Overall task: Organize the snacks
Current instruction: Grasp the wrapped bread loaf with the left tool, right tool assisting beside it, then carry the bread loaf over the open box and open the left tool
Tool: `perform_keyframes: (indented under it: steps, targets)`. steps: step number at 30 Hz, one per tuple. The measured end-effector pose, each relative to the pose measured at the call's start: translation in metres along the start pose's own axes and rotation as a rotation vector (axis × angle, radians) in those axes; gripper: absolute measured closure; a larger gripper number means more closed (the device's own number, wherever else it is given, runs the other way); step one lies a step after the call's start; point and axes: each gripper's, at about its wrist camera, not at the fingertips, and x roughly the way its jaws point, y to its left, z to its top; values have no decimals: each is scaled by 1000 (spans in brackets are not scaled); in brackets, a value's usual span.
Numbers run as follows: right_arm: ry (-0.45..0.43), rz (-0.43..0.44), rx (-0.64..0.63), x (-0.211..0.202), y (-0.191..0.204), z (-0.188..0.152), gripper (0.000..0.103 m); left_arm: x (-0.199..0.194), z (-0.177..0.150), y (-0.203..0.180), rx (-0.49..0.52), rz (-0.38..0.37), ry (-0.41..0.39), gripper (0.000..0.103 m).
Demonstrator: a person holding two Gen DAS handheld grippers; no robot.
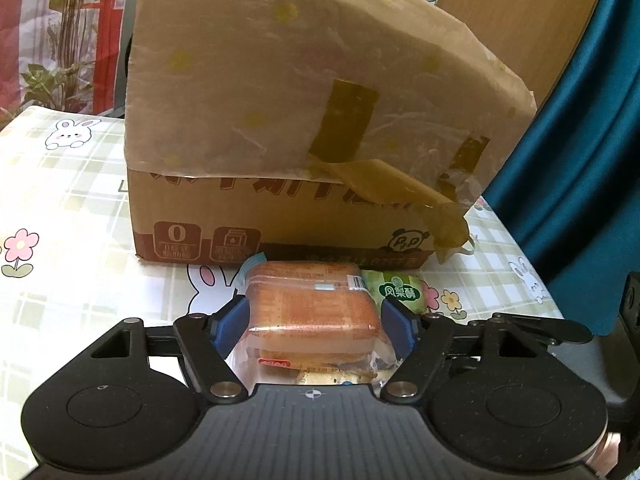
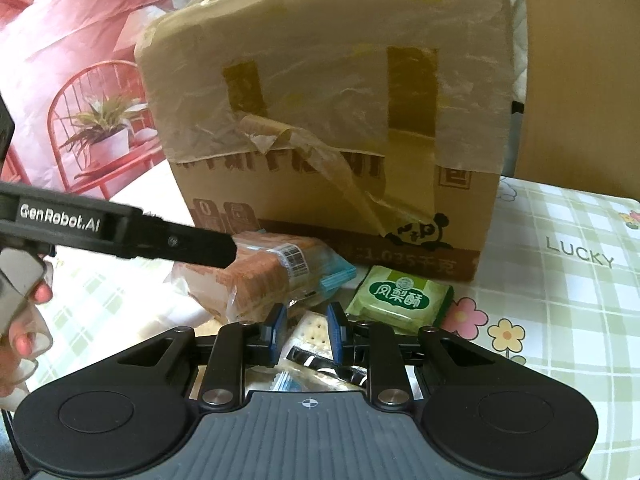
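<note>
The biggest thing I see is the cardboard box (image 1: 280, 128), wrapped in taped paper, standing at twelve o'clock on the checked surface (image 1: 72, 208). Just in front of its base lies the wrapped cake pack (image 1: 310, 304), orange-brown in clear film. In my left view its long axis runs from three to nine o'clock, straight across my line of sight; from the right view it runs from seven toward two o'clock, its blue sealed end toward the green packet.

My left gripper (image 1: 314, 316) has its jaws spread at the pack's two short ends, blue pads against the film or just beside it; I cannot tell whether they press.

The green pineapple-cake packet (image 2: 398, 298) lies flat at two o'clock from my right gripper (image 2: 306, 328), near the box. That gripper's jaws are drawn close together, hovering over a cracker packet (image 2: 310, 330).
</note>
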Motion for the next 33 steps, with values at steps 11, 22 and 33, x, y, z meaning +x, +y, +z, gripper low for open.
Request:
perform_keyframes:
  steps: [11, 22, 33]
  targets:
    - [-37, 44, -122, -24, 22, 8, 59, -3, -3, 33, -115, -87, 9, 39]
    - [60, 36, -187, 15, 33, 14, 59, 12, -6, 53, -165, -138, 45, 42]
    - [47, 56, -207, 4, 35, 15, 79, 2, -13, 46, -156, -183, 39, 72]
